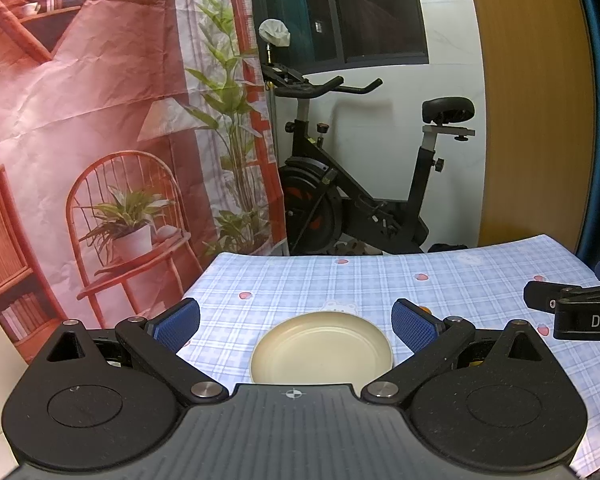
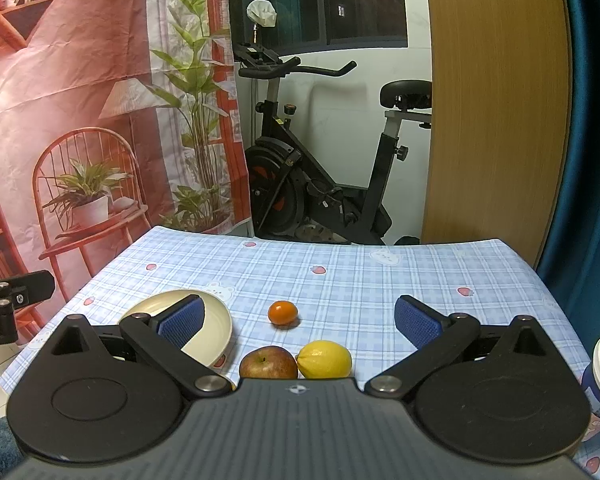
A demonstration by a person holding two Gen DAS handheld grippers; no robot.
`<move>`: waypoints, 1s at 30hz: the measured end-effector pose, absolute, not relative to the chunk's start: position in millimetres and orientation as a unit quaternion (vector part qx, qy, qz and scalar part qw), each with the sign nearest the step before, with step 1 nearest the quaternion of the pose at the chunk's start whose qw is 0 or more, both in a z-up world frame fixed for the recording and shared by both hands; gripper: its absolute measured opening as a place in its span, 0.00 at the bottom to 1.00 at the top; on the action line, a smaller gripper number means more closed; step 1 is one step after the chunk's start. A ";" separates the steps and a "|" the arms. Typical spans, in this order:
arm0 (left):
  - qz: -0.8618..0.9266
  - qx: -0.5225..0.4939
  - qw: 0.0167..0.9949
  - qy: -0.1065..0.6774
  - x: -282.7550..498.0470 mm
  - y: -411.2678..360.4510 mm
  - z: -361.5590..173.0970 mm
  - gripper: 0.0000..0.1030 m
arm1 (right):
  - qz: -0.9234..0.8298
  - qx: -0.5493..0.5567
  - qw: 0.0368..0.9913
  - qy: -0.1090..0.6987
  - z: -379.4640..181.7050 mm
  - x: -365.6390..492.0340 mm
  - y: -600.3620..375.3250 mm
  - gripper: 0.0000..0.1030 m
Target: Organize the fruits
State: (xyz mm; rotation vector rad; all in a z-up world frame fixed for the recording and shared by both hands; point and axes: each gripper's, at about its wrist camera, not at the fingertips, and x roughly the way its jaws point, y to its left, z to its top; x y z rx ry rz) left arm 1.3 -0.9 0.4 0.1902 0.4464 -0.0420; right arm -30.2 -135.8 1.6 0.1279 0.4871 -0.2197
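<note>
Right hand-held gripper (image 2: 298,322) level, spread wide (empty), above apple (image 2: 268,362), lemon (image 2: 326,359)

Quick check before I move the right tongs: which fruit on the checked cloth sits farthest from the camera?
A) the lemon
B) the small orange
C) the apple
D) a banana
B: in the right wrist view the small orange lies alone, farther up the cloth, while the apple and the lemon sit side by side close under the open right tongs. No banana is in view.
</note>
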 end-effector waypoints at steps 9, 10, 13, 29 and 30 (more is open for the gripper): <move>-0.021 0.092 0.970 0.222 0.0 -1.2 0.9 1.00 | -0.108 0.062 0.963 0.240 2.7 -30.4 -135.4 1.00; -0.022 0.092 0.970 0.222 -0.1 -0.9 1.1 1.00 | -0.108 0.062 0.963 0.240 2.8 -30.3 -135.2 1.00; -0.022 0.093 0.970 0.222 -0.6 -1.4 1.4 1.00 | -0.109 0.063 0.963 0.240 3.9 -29.9 -134.7 1.00; -0.021 0.079 0.971 0.224 7.4 1.7 -0.8 1.00 | -0.107 0.074 0.964 0.233 4.5 -31.4 -139.8 1.00; -0.020 0.074 0.972 0.223 10.4 2.5 -1.4 1.00 | -0.109 0.076 0.964 0.229 4.2 -31.4 -141.9 1.00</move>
